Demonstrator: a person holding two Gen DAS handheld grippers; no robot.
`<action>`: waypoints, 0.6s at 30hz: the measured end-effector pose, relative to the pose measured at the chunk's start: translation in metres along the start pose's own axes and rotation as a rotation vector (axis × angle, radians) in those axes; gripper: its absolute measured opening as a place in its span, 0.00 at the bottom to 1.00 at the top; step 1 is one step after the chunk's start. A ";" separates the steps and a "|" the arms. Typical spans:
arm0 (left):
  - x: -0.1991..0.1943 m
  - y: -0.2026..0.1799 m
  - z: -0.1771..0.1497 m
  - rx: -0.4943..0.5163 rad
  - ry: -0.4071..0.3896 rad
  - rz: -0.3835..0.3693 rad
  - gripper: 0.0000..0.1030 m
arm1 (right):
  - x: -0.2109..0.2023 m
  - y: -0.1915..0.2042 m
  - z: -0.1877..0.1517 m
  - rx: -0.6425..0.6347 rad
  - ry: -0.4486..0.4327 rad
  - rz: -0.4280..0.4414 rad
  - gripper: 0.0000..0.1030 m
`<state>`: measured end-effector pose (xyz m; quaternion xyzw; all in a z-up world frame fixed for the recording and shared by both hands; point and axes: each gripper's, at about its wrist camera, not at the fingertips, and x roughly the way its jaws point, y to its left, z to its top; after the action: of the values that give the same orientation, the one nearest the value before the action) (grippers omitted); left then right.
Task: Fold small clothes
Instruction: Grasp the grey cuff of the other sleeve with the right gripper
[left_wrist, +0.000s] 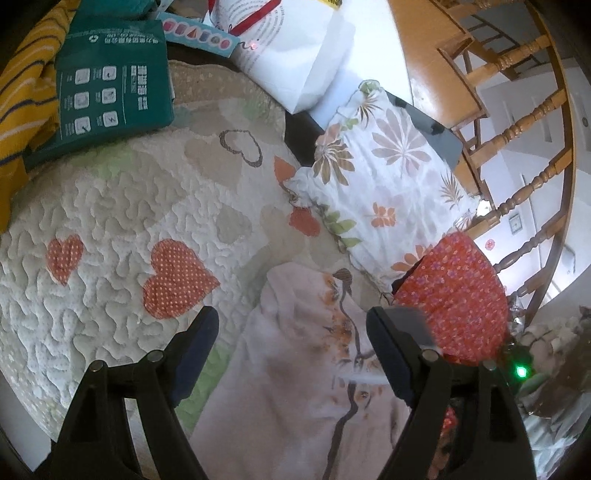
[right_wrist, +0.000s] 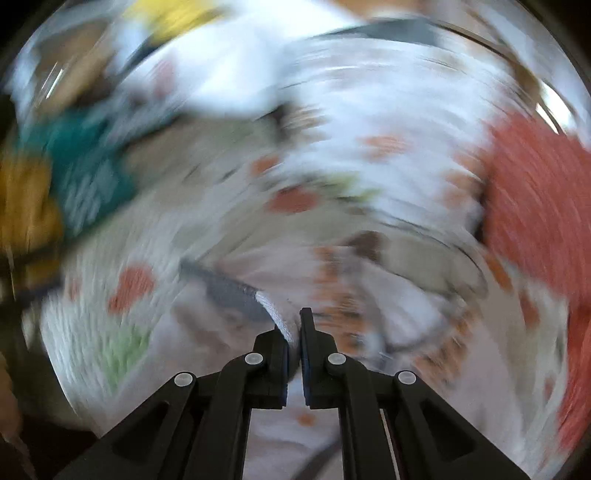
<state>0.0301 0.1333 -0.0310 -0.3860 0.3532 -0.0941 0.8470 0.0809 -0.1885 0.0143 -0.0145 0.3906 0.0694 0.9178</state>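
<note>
A quilted cover (left_wrist: 110, 206) with stitched hearts spreads over the surface that carries everything. Along its far right edge lies a white pillow (left_wrist: 388, 173) printed with leaves, and just beside it, nearer the camera, a red flowered cloth (left_wrist: 461, 291). A green package (left_wrist: 110, 96) sits toward the far left corner. The pale pink garment (left_wrist: 295, 369) with a printed picture lies at the near edge. The left gripper (left_wrist: 291, 321) hovers above it, jaws released and wide apart. The right gripper (right_wrist: 295, 325) has its jaws clenched on a white ribbed hem (right_wrist: 280, 314) of fabric; that view is heavily blurred.
</note>
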 end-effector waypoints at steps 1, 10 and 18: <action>0.001 0.000 -0.001 -0.005 0.003 0.001 0.79 | -0.009 -0.038 -0.011 0.115 -0.014 -0.024 0.05; 0.021 -0.011 -0.020 0.027 0.053 0.048 0.79 | 0.009 -0.184 -0.137 0.474 0.185 -0.187 0.08; 0.045 -0.027 -0.029 0.075 0.106 0.080 0.79 | -0.017 -0.200 -0.131 0.487 0.084 -0.224 0.49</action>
<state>0.0463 0.0784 -0.0488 -0.3338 0.4089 -0.0938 0.8442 0.0040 -0.3988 -0.0699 0.1607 0.4297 -0.1292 0.8791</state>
